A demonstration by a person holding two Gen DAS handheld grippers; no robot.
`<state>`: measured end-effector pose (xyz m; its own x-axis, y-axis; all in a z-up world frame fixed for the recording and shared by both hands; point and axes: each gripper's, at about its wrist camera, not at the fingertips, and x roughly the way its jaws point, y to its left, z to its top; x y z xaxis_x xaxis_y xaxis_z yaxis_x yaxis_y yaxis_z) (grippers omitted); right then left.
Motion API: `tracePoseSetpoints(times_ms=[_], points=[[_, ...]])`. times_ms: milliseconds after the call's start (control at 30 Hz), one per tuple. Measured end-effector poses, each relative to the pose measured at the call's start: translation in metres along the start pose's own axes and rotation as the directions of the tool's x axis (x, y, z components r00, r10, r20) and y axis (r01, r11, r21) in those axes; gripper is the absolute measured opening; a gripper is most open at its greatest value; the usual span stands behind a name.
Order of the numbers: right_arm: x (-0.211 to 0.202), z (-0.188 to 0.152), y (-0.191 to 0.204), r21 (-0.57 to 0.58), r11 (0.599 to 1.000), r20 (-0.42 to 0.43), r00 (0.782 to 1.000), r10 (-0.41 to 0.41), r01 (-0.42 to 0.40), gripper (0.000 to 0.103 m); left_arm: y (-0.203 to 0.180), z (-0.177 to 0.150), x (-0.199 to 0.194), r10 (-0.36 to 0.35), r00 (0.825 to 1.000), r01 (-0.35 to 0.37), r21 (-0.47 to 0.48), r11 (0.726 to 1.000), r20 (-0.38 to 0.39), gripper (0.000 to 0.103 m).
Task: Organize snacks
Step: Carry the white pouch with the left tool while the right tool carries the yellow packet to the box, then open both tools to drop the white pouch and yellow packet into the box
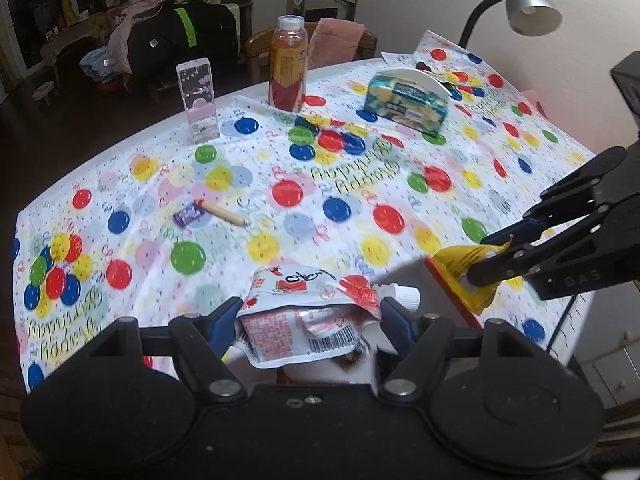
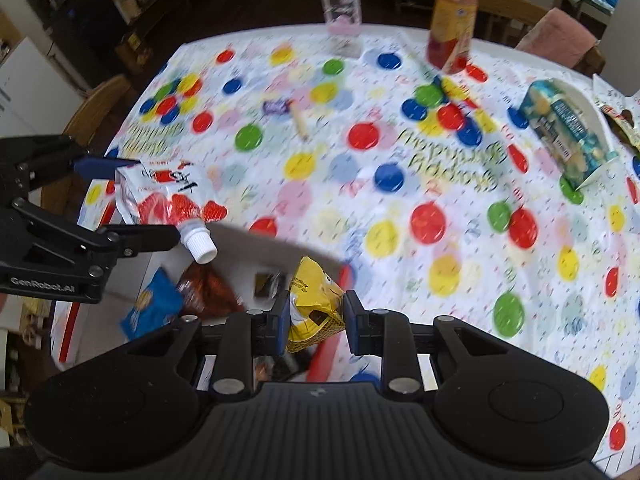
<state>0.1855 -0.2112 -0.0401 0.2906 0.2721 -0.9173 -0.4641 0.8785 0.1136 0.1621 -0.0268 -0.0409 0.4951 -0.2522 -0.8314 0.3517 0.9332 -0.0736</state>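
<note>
The left gripper pinches a white pouch printed with strawberries, its jaws pressed against the 2 sides of the crumpled pack; the pouch's white screw cap points right in the left wrist view, and down toward a box in the right wrist view, where the same gripper enters from the left edge. Only the right wrist view looks into that white box with red trim; inside lie a blue packet, a brown packet and a small dark item too blurred to name.

Further right, the right gripper holds a yellow packet between its jaws, above the box's near corner; the left wrist view shows this gripper from the side, closed on the yellow packet's edge over the box rim.

On the surface, covered by a balloon-print cloth, a small purple sweet lies touching a tan stick; behind them stand a pink carton and a juice bottle, well apart; to the right a blue-green snack bag leans in a white holder. The left wrist view alone shows a grey desk lamp at the far right; the right wrist view alone shows more wrappers beyond the holder.
</note>
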Motion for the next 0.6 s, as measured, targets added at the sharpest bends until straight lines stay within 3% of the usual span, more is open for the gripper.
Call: tracePoseSetpoints(times_ms=[600], points=[[0.036,-0.057,0.053,-0.050,0.999,-0.129,0.992,0.000,-0.006,0.026,-0.006,-0.078,-0.021,-0.012,0.999,0.015,0.048,0.999,-0.051,0.073]])
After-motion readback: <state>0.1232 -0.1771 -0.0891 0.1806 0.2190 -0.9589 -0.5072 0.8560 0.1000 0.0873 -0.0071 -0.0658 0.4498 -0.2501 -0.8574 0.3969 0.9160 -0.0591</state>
